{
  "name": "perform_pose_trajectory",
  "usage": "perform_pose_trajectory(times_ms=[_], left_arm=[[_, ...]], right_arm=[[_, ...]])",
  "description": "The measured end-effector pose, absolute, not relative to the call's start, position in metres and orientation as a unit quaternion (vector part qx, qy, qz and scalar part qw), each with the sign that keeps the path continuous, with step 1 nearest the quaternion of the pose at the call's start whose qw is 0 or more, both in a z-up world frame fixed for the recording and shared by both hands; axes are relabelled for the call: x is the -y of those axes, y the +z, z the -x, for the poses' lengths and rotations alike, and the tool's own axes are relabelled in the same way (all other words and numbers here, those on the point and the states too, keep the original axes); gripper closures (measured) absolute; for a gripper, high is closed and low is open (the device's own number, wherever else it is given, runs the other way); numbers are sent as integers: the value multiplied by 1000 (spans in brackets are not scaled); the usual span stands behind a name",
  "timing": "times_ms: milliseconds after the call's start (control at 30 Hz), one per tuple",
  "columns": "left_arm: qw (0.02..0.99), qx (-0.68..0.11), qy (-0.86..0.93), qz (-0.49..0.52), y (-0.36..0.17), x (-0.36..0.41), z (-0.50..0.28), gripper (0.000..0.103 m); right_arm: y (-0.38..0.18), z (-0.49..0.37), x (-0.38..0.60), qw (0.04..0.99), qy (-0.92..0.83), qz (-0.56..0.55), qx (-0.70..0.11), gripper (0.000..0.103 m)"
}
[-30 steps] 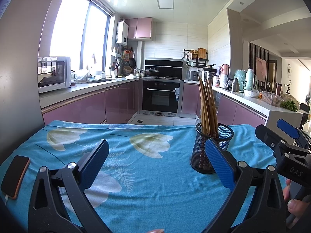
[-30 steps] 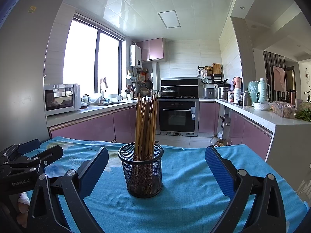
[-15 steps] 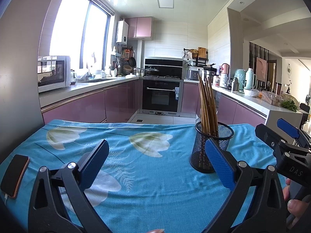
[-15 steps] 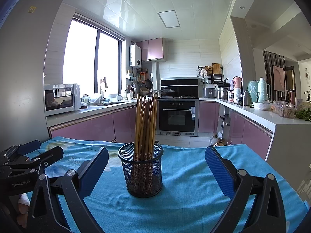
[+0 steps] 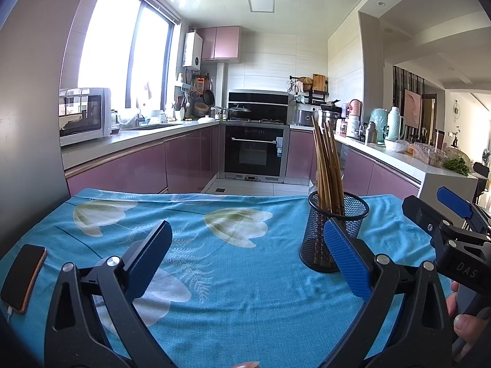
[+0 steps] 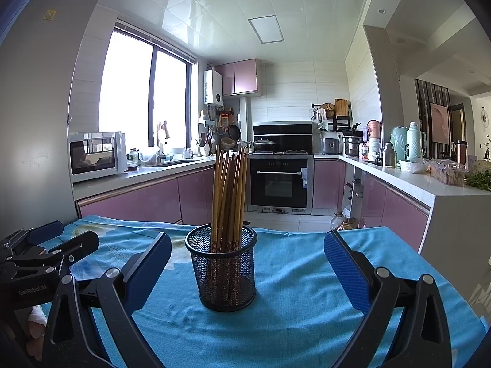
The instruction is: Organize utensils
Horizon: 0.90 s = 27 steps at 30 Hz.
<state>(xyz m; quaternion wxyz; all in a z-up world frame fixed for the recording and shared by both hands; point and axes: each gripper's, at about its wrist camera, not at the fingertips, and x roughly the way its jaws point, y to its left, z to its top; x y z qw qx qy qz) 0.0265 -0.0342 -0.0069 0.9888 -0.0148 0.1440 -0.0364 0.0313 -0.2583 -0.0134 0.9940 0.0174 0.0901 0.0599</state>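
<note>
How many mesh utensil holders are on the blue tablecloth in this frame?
1. A single black wire-mesh cylindrical holder full of wooden chopsticks stands upright on the blue floral tablecloth, ahead of the open right gripper. Nothing hints at another hidden one.

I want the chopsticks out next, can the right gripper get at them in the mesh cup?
Probably yes. The right gripper is open, facing the mesh cup; the chopsticks stand well above its rim with nothing in between.
</note>
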Motion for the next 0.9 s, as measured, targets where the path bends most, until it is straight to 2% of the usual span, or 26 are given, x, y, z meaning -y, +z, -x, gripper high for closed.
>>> perform_pose_trajectory(times_ms=[900], left_arm=[[989,-145,-37,14,-8,35,-26,6]], right_arm=[[-14,-32,258,994,60,-18,-91,7]])
